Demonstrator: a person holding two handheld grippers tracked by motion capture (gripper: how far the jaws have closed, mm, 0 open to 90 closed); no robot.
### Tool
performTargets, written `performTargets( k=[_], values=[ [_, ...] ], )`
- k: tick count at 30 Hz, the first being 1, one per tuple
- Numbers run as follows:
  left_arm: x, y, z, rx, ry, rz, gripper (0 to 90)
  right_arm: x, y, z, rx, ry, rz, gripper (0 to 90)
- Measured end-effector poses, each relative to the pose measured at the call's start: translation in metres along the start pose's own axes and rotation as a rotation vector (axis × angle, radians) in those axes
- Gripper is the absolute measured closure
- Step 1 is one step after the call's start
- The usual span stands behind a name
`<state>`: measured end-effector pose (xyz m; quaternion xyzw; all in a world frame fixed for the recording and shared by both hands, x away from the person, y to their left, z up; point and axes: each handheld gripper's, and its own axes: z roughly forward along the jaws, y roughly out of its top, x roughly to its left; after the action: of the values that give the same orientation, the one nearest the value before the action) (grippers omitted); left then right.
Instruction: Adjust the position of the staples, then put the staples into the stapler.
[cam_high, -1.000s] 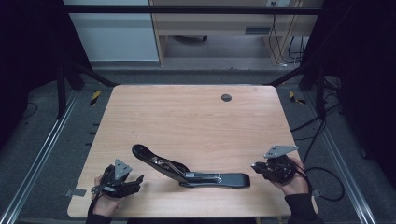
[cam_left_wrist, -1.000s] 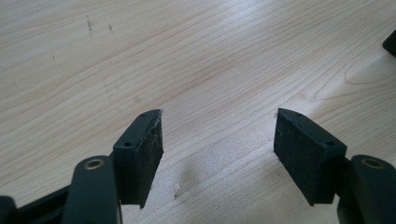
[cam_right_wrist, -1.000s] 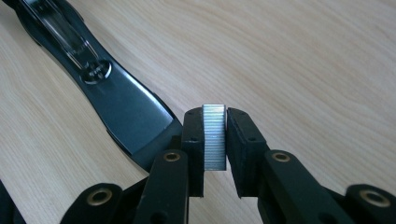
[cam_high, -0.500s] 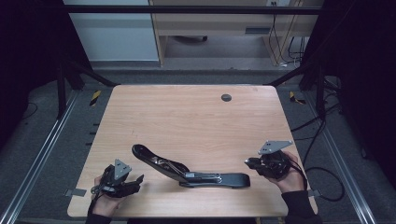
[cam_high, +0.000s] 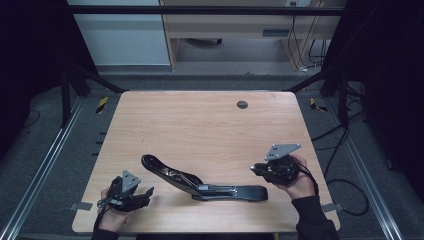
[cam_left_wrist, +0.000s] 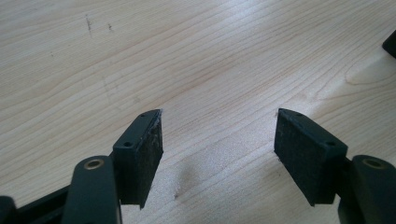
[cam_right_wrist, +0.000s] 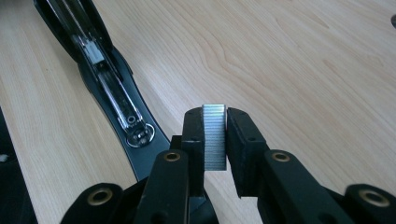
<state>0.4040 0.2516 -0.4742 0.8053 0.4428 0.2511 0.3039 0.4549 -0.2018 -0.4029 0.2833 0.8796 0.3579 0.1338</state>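
The right gripper (cam_right_wrist: 215, 140), jaws pinched on a strip of staples (cam_right_wrist: 214, 135), sits nearer the opened stapler (cam_high: 200, 181), whose long loading channel, seemingly empty, runs toward 11 o'clock in the right gripper view, while the left gripper (cam_high: 145, 192) waits open, holding nothing.

Opened stapler on the counter

The black opened stapler (cam_high: 200, 182) lies near the wooden counter (cam_high: 200, 125) front edge, between both tools, staples strip (cam_right_wrist: 214, 135) right.
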Motion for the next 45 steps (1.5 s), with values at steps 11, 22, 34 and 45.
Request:
performTargets(
  k=[11,22,34,45],
  values=[
    [0.001,0.000,0.001,0.003,-0.005,-0.006,31.9,0.006,0.024,0.008,-0.012,0.030,-0.051,77.8],
    [0.000,0.000,0.001,0.008,-0.002,-0.013,31.9,0.010,0.036,0.018,0.002,0.076,-0.111,77.8],
    [0.001,-0.001,0.003,0.012,-0.008,-0.014,31.8,0.015,0.044,0.029,0.018,0.107,-0.138,77.9],
    [0.000,-0.001,0.003,0.015,-0.008,-0.012,31.7,0.019,0.049,0.040,0.033,0.169,-0.176,77.8]
  ],
)
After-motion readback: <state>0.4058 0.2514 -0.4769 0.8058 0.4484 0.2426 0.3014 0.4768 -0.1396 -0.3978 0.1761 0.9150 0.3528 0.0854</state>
